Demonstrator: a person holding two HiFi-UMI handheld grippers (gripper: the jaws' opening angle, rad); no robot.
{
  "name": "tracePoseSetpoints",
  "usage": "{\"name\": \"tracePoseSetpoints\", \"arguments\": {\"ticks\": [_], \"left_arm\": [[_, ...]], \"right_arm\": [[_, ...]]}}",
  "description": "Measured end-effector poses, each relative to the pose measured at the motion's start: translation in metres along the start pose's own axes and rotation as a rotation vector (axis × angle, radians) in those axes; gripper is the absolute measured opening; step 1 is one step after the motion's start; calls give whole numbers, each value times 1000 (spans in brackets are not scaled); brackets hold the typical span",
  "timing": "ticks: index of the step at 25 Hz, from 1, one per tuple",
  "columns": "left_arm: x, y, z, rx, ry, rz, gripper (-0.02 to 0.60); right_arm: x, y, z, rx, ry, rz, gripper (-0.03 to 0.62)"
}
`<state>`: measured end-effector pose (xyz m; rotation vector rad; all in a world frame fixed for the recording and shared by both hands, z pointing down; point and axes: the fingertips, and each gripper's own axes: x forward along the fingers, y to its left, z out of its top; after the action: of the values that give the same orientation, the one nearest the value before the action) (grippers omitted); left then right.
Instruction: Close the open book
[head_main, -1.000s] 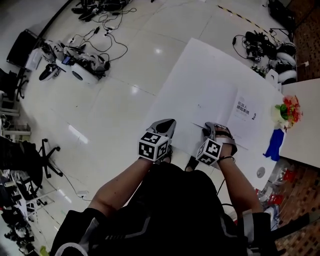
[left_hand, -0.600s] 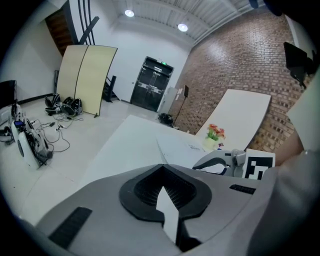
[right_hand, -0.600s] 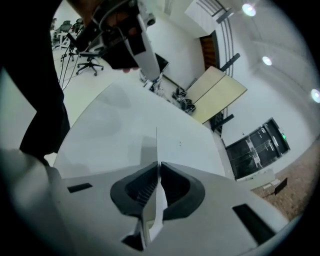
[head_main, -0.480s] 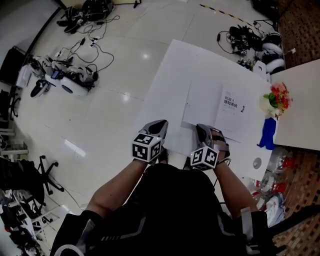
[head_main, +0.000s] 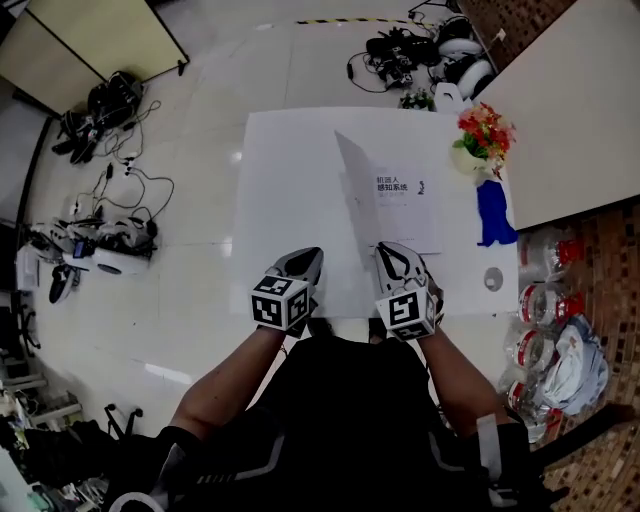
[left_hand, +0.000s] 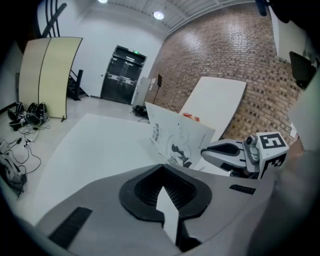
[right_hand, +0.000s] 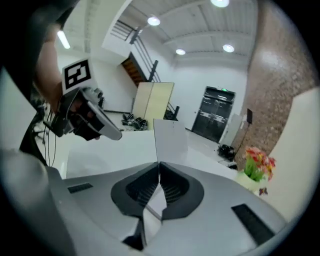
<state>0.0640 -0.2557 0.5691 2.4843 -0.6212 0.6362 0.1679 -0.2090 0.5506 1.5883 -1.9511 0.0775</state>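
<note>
vase (head_main: 468, 162): held flowers (head_main: 484, 128), table (head_main: 290, 200) right edge
right gripper (head_main: 388, 252): fingers just closed on book (head_main: 400, 200) cover
left gripper (head_main: 310, 258): fingers together

The book (head_main: 398, 205) is thin matt paper. The table (head_main: 290, 180) looks smooth, matt white. At nine o'clock from it, the floor (head_main: 195, 200) is glossy tile. The brick wall (left_hand: 225, 50) is rough.
</note>
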Motion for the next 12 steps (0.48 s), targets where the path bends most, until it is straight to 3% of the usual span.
{"name": "tracePoseSetpoints", "arguments": {"ticks": [4,7,12], "left_arm": [[22,-23,4,29,29,-44,-6],[31,-37,6,54,45,-72,-6],[36,-46,9,78,58,-82,-6]], "right_arm": [[-13,-34,-37,420,-36,13,8],[-20,-58,-74,692,-38,-23,8],[-16,-67,-122,1137,-22,-11,8]]}}
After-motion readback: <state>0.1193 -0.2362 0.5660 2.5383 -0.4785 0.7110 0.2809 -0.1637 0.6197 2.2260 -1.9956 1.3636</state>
